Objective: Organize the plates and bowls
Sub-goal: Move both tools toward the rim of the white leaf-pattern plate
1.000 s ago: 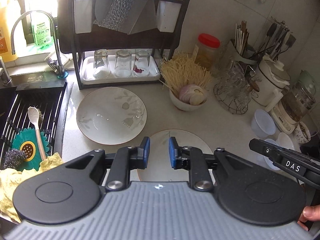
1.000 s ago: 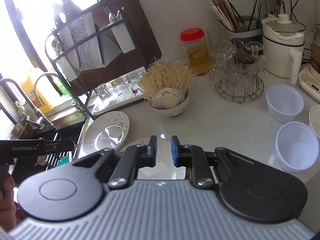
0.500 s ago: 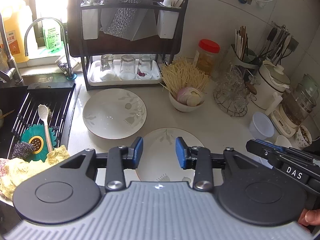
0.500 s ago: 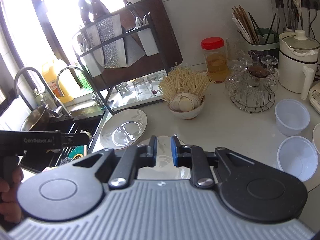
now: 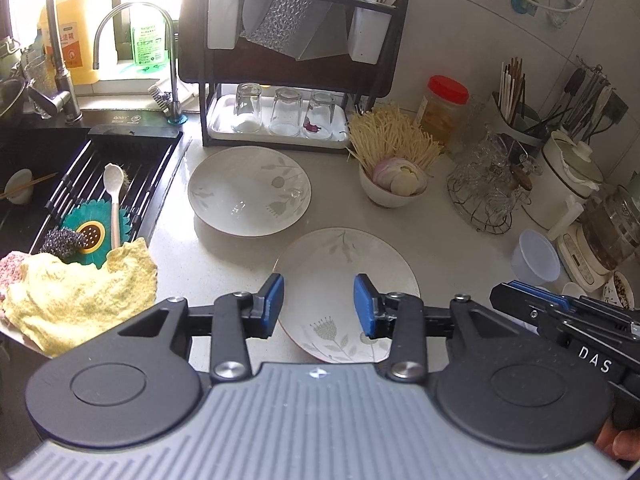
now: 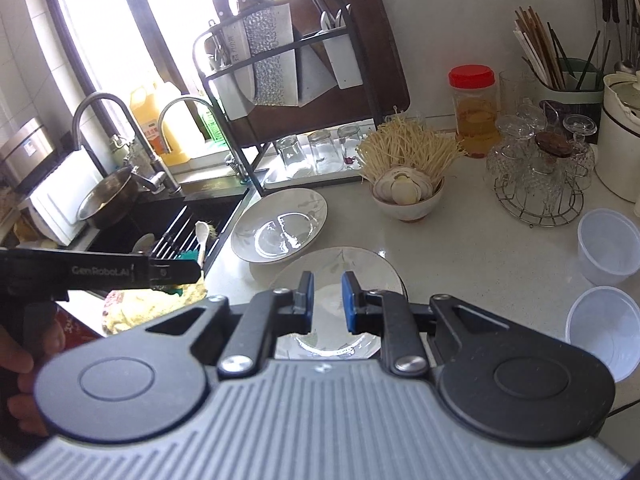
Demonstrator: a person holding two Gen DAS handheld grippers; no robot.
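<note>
Plates first: two lie flat on the white surface [image 5: 452, 240] beside the sink, the far plate [image 5: 249, 190] near the drying rack [image 5: 280, 52], the near plate [image 5: 346, 280] just below us. We hold the left gripper [image 5: 319, 306] above the near plate; its jaws have just been opening and stand moderately apart with nothing held. We should lower to the rim and pinch its edge squarely before lifting onto the other plate. The right gripper [image 6: 327, 301] hovers, jaws narrow and empty.
</note>
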